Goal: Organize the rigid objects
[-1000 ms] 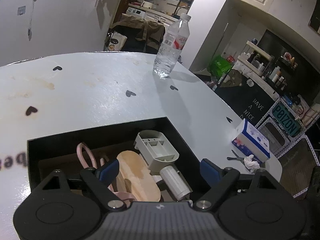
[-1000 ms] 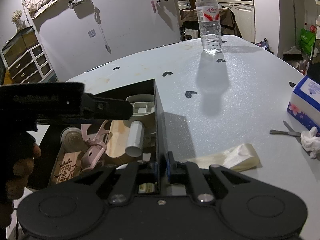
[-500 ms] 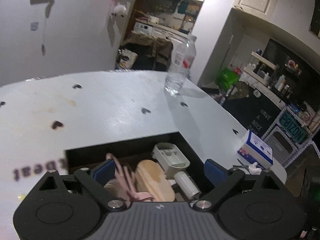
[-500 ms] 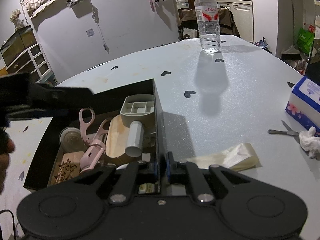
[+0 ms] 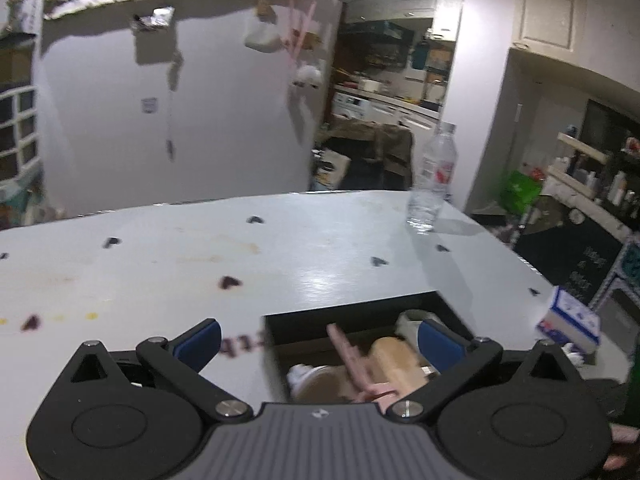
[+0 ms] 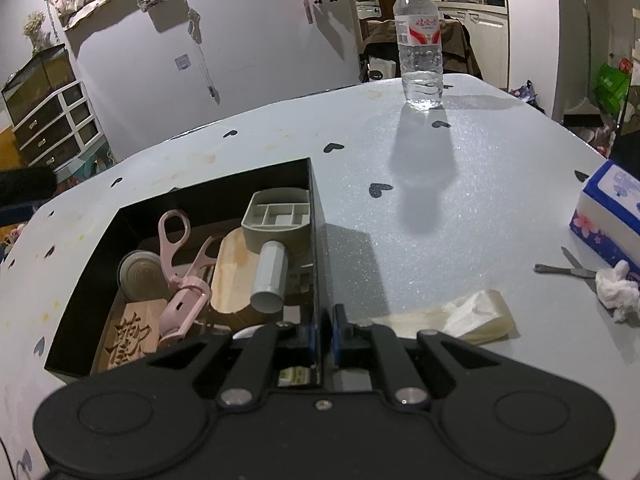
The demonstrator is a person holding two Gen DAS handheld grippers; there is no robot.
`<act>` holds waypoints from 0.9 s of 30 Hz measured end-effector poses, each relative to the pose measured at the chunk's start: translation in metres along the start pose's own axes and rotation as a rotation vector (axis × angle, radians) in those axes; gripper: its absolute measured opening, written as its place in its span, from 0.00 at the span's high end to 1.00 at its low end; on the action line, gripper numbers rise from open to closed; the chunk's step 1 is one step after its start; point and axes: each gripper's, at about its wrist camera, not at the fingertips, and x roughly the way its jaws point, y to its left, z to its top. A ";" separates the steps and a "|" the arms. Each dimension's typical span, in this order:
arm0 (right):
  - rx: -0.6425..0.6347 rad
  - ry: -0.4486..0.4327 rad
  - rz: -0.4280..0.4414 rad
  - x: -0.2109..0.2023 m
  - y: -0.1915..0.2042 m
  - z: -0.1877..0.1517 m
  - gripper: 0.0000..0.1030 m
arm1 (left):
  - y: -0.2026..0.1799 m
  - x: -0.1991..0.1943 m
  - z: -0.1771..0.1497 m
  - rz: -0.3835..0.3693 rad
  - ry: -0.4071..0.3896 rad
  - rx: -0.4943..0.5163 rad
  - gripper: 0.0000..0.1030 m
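Note:
A black open box (image 6: 216, 196) lies on the white table (image 6: 440, 184). In it are a pink eyelash curler (image 6: 176, 276), a grey divided holder (image 6: 280, 216), a grey cylinder (image 6: 270, 276), an oval wooden board (image 6: 232, 276), a carved wooden block (image 6: 132, 336) and a round tin (image 6: 138, 274). My right gripper (image 6: 325, 328) is shut on the box's right wall near its front corner. My left gripper (image 5: 318, 340) hovers above the box's (image 5: 352, 320) left side. Its jaws are opening wide, with nothing gripped between them.
A water bottle (image 6: 420, 52) stands at the table's far side. To the right lie a tissue box (image 6: 612, 216), small scissors (image 6: 568, 268), a crumpled tissue (image 6: 616, 292) and a pale plastic wrapper (image 6: 460, 316). Shelves and clutter stand beyond the table's right edge.
My left gripper has risen, drawn back to the left of the box and tipped upward, its jaws spreading wider. It has left the space over the box in the right wrist view. The right gripper has kept still.

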 end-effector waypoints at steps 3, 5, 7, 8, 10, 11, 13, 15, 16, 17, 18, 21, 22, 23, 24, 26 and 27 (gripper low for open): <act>-0.024 -0.023 -0.008 -0.006 0.004 0.001 0.93 | 0.005 -0.007 -0.008 0.040 -0.009 -0.006 0.00; -0.043 -0.040 -0.016 -0.012 0.007 0.002 0.93 | 0.007 -0.011 -0.015 0.070 -0.013 -0.006 0.00; -0.064 -0.062 -0.024 -0.019 0.011 0.003 0.93 | 0.006 -0.015 -0.021 0.101 -0.022 -0.001 0.00; -0.071 -0.072 -0.026 -0.022 0.012 0.004 0.93 | 0.006 -0.017 -0.024 0.111 -0.027 -0.001 0.00; -0.085 -0.099 -0.027 -0.031 0.014 0.005 0.93 | 0.007 -0.021 -0.030 0.122 -0.033 -0.006 0.00; -0.090 -0.109 -0.027 -0.035 0.014 0.006 0.93 | 0.006 -0.023 -0.033 0.128 -0.035 -0.007 0.00; -0.106 -0.142 -0.005 -0.046 0.017 0.007 0.93 | 0.004 -0.025 -0.038 0.139 -0.042 -0.004 0.00; -0.137 -0.180 0.013 -0.057 0.022 0.007 0.92 | 0.002 -0.029 -0.044 0.149 -0.052 -0.001 0.00; -0.156 -0.200 0.019 -0.064 0.026 0.006 0.91 | 0.000 -0.031 -0.046 0.153 -0.058 -0.001 0.00; -0.169 -0.217 0.024 -0.069 0.029 0.006 0.89 | -0.001 -0.034 -0.049 0.157 -0.064 0.000 0.00; -0.178 -0.232 0.028 -0.074 0.031 0.005 0.88 | -0.004 -0.036 -0.051 0.162 -0.070 0.001 0.00; -0.195 -0.260 0.024 -0.085 0.036 -0.002 0.75 | -0.008 -0.045 -0.059 0.169 -0.088 0.004 0.00; -0.201 -0.264 0.019 -0.087 0.036 -0.005 0.71 | -0.009 -0.047 -0.061 0.171 -0.092 0.006 0.00; -0.206 -0.267 0.011 -0.089 0.037 -0.008 0.67 | -0.011 -0.050 -0.064 0.177 -0.096 0.009 0.00; -0.211 -0.270 0.001 -0.091 0.037 -0.012 0.65 | -0.012 -0.053 -0.067 0.183 -0.100 0.012 0.00; -0.220 -0.278 -0.019 -0.095 0.037 -0.019 0.55 | -0.015 -0.057 -0.073 0.197 -0.107 0.016 0.00; -0.219 -0.281 -0.024 -0.097 0.036 -0.023 0.52 | -0.016 -0.060 -0.076 0.203 -0.110 0.017 0.00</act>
